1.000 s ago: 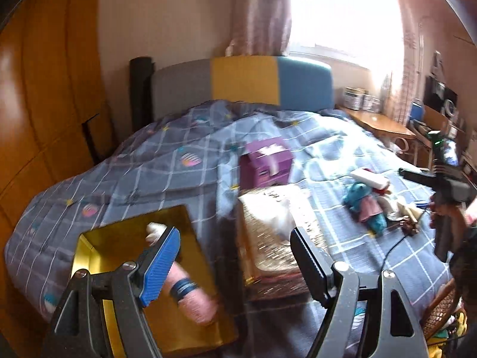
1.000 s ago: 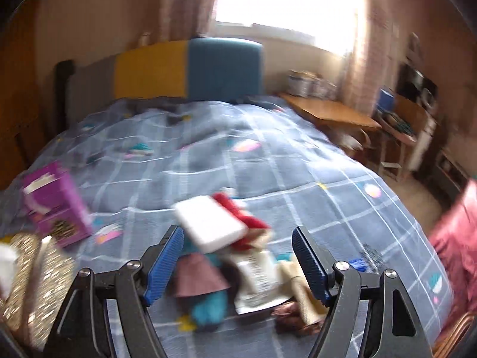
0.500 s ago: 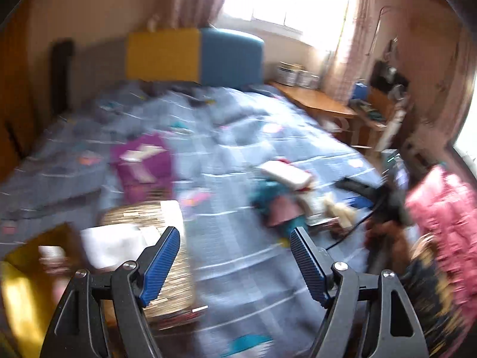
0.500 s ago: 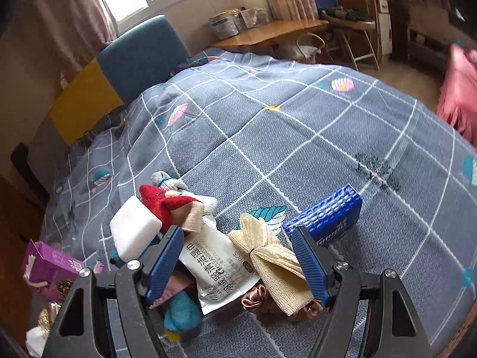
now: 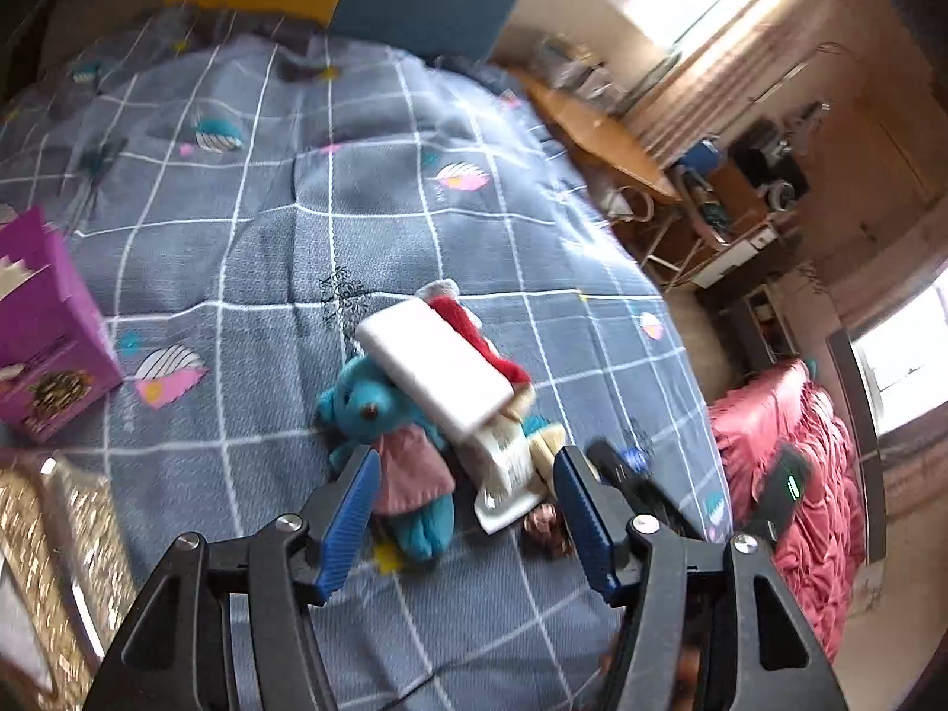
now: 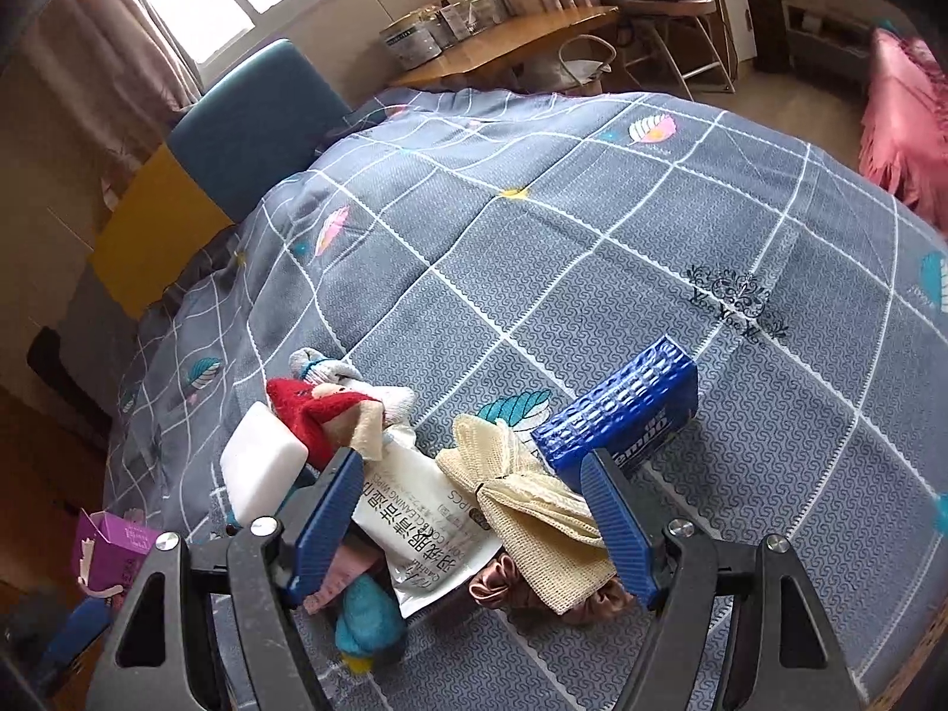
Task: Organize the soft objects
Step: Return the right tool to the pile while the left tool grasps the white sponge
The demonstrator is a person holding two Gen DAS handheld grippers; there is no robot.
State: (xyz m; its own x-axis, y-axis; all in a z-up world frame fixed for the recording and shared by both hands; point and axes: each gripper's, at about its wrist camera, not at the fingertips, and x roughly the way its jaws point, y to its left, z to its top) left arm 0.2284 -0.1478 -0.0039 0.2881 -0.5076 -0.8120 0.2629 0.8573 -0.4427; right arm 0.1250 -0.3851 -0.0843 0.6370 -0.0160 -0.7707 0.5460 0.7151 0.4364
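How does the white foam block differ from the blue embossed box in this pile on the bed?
The white rectangular foam block is plain and smooth, while the blue embossed cardboard box has a bumpy textured face and printed lettering. The white rectangular foam block is propped on top of other items, above the teal plush bear; the blue embossed cardboard box rests directly on the grey checked quilt at the pile's edge. Both are rectangular blocks.

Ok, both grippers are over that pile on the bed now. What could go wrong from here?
The white foam block lies loosely on the teal plush bear; pulling the bear could tip it off. The left gripper, jaws closing with nothing between them, and the right gripper hang close over one heap and may collide. The wipes pack overlaps the mesh cloth, so one may drag the other.
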